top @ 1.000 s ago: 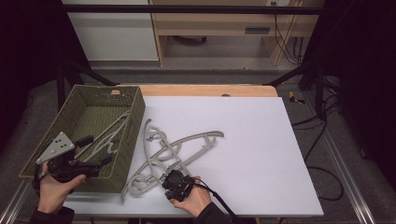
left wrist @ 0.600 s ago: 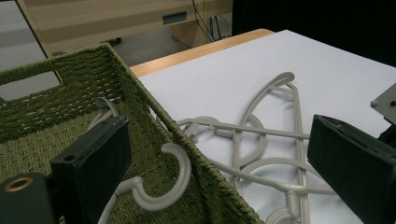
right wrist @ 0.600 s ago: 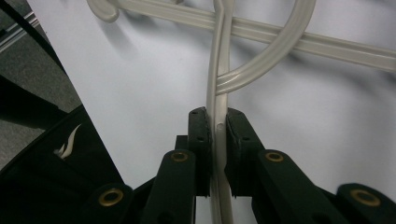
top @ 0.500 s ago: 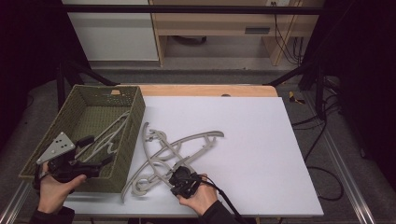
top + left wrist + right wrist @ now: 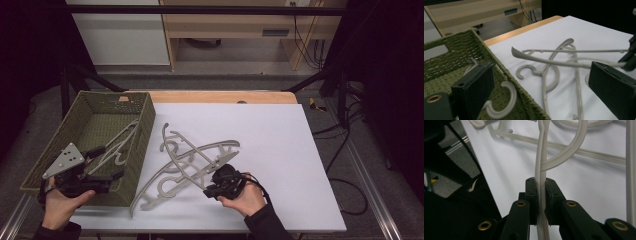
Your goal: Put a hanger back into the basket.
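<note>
Several pale grey plastic hangers [image 5: 185, 167] lie crossed on the white table top [image 5: 280, 150]. My right gripper [image 5: 210, 189] is shut on the thin bar of one hanger [image 5: 541, 157], with the pads pressed on both sides of it. That hanger's long arm [image 5: 554, 61] hangs raised above the pile. Another hanger [image 5: 117, 145] lies inside the green woven basket [image 5: 145, 130], its hook [image 5: 506, 100] just inside the basket's near wall. My left gripper [image 5: 106, 162] stands wide open over the basket's near right corner, with nothing pressed between its jaws.
The basket [image 5: 486, 50] takes up the left side of the table. A wooden strip [image 5: 225, 96] runs along the table's far edge, with cabinets on the floor beyond it. The right half of the white top is bare. Cables trail on the floor at the right.
My right gripper has moved to the right and upward, taking the gripped hanger with it and lifting it off the pile. The left gripper has stayed put over the basket.
</note>
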